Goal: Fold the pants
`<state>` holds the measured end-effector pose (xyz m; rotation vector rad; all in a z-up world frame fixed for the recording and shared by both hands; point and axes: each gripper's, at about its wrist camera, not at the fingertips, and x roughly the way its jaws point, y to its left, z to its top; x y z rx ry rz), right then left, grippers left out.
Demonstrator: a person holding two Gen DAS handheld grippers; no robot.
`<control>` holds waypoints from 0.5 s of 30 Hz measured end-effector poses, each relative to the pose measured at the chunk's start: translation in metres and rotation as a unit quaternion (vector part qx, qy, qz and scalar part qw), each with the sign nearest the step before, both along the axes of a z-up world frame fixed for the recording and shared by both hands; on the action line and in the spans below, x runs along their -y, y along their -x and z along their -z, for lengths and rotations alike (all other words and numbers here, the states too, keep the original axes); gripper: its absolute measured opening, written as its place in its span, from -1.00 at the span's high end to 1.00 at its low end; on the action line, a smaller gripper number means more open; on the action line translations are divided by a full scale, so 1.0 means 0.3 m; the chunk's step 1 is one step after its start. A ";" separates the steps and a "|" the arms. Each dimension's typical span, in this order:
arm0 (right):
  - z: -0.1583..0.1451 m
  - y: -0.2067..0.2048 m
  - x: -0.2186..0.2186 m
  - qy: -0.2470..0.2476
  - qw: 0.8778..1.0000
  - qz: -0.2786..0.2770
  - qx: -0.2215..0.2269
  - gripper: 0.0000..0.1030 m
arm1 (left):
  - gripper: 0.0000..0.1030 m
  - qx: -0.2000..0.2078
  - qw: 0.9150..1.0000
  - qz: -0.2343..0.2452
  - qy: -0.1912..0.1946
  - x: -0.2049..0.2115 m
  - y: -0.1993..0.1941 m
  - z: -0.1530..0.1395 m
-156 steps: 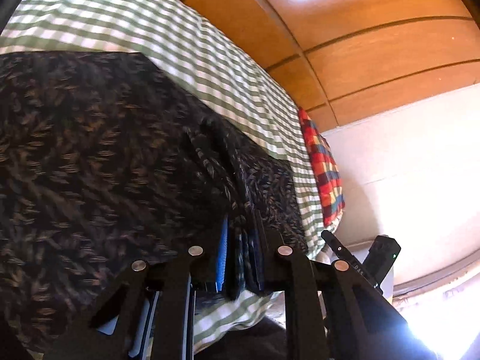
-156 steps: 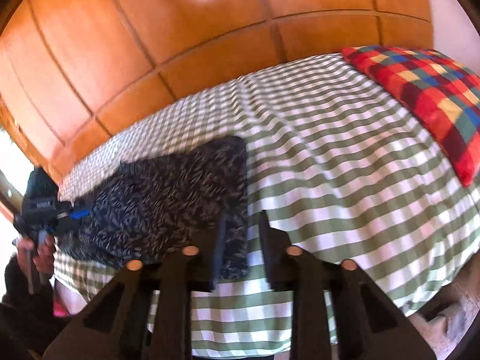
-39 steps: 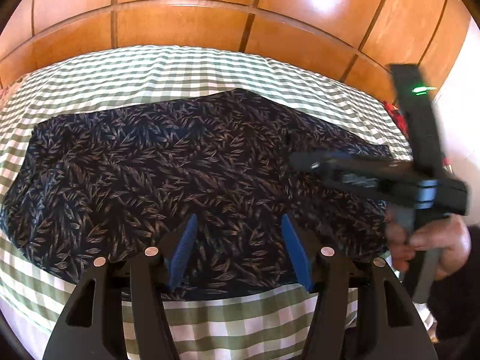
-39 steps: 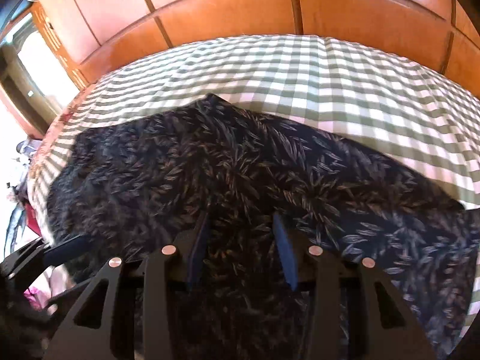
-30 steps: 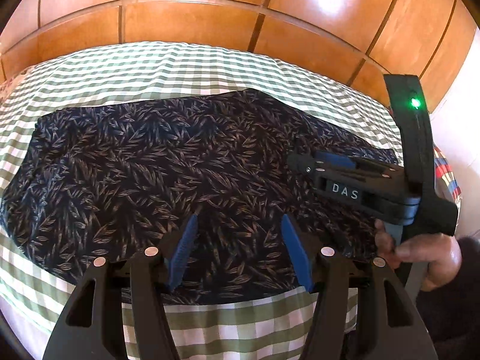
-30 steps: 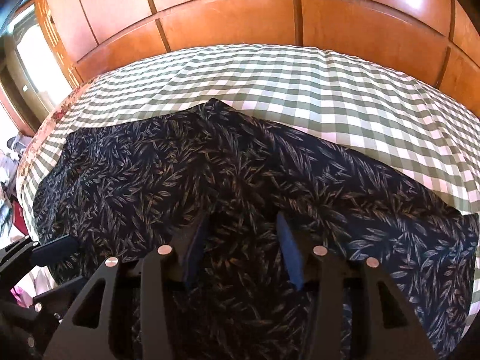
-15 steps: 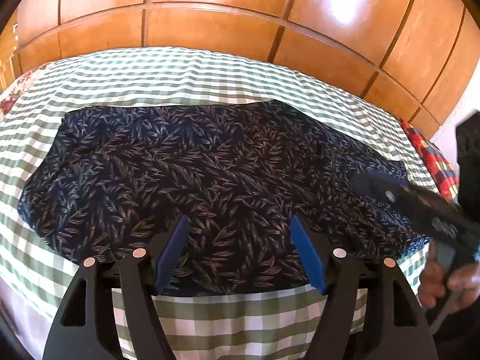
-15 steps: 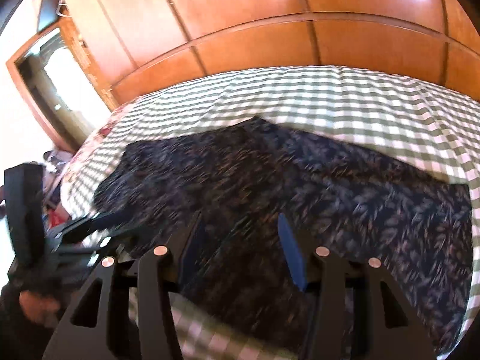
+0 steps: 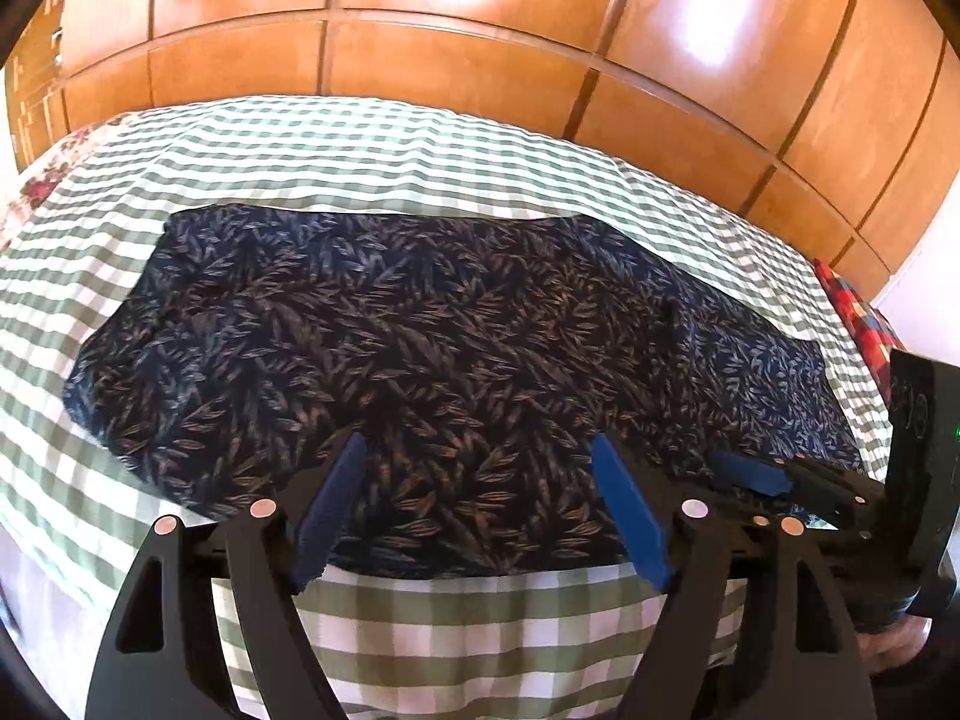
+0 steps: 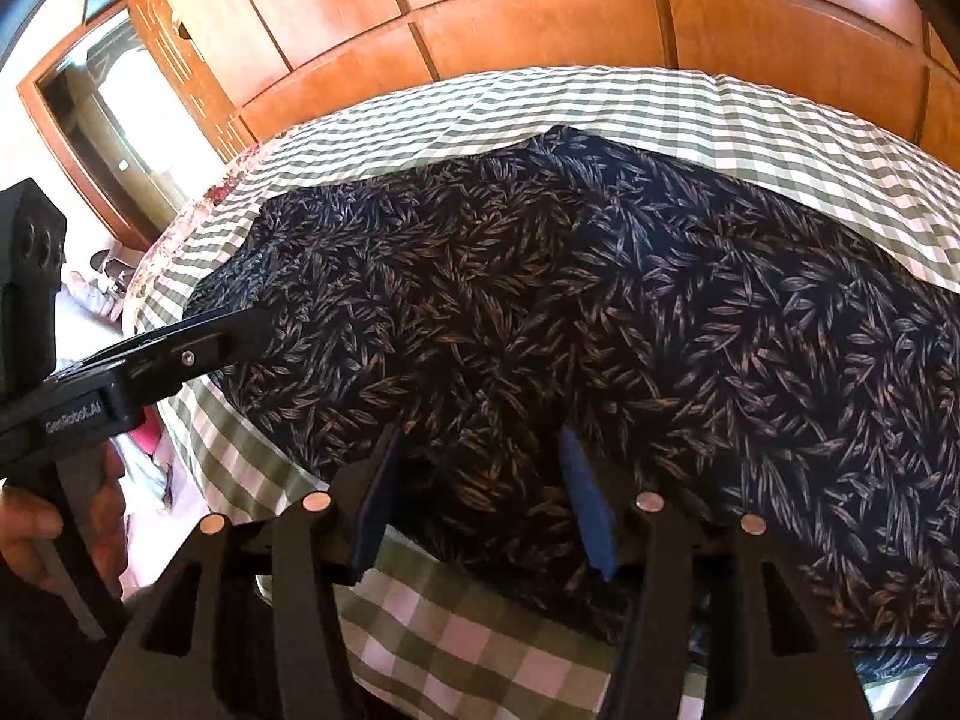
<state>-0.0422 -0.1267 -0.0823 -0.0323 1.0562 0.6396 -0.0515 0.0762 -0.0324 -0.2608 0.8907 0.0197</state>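
Pants (image 9: 444, 354) lie spread along the bed's (image 9: 420, 150) near edge, soft and limp, likely light; best pinched at hem corners. Left tool (image 9: 480, 510) and right tool (image 10: 480, 492) hover released, empty.

a bed covered in a green-and-white checked sheet (image 9: 420, 144) fills both views, its cloth pulled fairly smooth and dropping over the near edge. lying flat and spread across the middle of it is a pair of dark navy pants with a tan leaf print (image 9: 420, 348), their near edge running just beside the bed's near side. at the far right end rests a red, blue and yellow plaid pillow (image 9: 864, 312), apart from the pants. at the far left end a floral-patterned cloth (image 9: 42, 186) shows at the sheet's edge.
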 end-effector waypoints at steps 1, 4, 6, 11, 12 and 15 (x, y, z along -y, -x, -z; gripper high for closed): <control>-0.012 0.002 0.004 -0.004 1.000 -0.001 0.002 -0.23 | -0.48 0.001 1.000 -0.001 0.003 -0.006 0.003 -0.003; -0.080 0.001 0.038 -0.026 0.999 0.008 0.025 -0.32 | -0.53 0.014 0.999 0.000 0.052 -0.069 0.031 -0.016; -0.119 -0.005 0.065 -0.041 0.998 0.018 0.037 -0.40 | -0.60 0.023 0.996 -0.009 0.087 -0.123 0.049 -0.024; -0.163 -0.025 0.171 -0.058 0.995 0.065 0.051 -0.52 | -0.66 0.043 0.971 -0.090 0.219 -0.379 0.140 -0.006; -0.152 -0.031 0.195 -0.061 0.994 0.075 0.045 -0.52 | -0.77 0.046 0.962 -0.106 0.249 -0.430 0.161 0.007; -0.113 -0.049 0.249 -0.062 0.994 0.091 0.026 -0.52 | -0.82 0.056 0.928 -0.173 0.324 -0.590 0.234 0.060</control>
